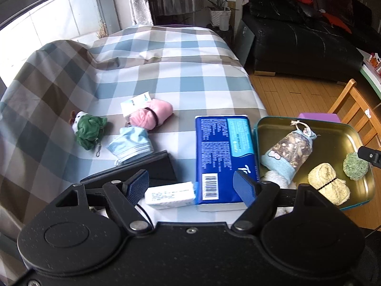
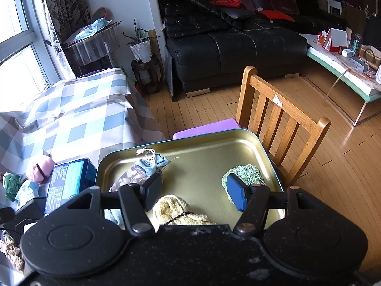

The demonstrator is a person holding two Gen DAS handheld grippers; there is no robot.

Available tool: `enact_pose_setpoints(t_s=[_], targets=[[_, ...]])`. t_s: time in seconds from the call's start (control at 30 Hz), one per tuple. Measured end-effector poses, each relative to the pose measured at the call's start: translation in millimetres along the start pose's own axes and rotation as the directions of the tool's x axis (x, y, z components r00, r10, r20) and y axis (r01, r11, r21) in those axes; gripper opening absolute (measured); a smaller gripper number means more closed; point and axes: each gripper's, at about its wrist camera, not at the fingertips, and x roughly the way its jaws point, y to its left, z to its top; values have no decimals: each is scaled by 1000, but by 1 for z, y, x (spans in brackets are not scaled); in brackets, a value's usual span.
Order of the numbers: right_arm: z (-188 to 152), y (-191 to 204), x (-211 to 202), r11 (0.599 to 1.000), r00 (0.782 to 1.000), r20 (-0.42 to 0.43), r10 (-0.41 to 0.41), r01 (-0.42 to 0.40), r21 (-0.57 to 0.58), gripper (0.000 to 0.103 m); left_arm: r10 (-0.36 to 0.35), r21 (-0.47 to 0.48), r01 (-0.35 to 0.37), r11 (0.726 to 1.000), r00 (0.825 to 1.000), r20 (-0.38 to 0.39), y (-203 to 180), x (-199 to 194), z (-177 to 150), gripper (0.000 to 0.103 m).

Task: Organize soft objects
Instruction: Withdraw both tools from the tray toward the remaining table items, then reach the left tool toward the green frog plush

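Observation:
A gold metal tray [image 1: 333, 128] [image 2: 214, 147] at the table's right end holds a camouflage pouch [image 1: 290, 150] [image 2: 135, 176], a yellow knit roll [image 1: 328, 183] [image 2: 173, 209] and a green knit pad [image 1: 356, 165] [image 2: 247, 174]. On the checked cloth lie a pink roll [image 1: 152, 115], a light blue mask [image 1: 129, 145] and a green plush toy [image 1: 89, 131]. My left gripper [image 1: 193, 186] is open and empty above a small white tissue pack [image 1: 170, 194] and a blue tissue pack [image 1: 221, 157]. My right gripper [image 2: 195, 193] is open and empty over the tray, above the yellow roll.
A black box [image 1: 154, 166] lies by the left gripper. A wooden chair [image 2: 278, 124] with a purple cushion [image 2: 207, 127] stands behind the tray. A black sofa [image 2: 238, 45] and wood floor lie beyond. A white card [image 1: 135, 102] sits behind the pink roll.

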Motion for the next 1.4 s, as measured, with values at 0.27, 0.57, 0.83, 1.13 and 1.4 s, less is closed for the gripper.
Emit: enact_pose_setpoints(t_s=[0.27,0.57,0.83,1.13,1.4], targets=[[-2,3,-2,1000,1000,5,17,-17,-19,60,116,-89,-114,989,993,16,53,-24,-3,74],[-4,1,-7,998,998,13,56,-56,-18,61,256,-173,-248,953,966,24,92,-47,-8,75],[-4,-2,-11,996,996,21,92,-92,-1,61,351,-217,-340,915,936,14,113,-61,-16,77],[-5,-6,-11,996,996,25,88,-88,16,62,361,-206,-370,906,929,-85,116,-26,-31,77],[-8,1,-5,998,998,6,62,-62,-13,62,313,-216,-340,915,938,-151,120,-3,-44,77]])
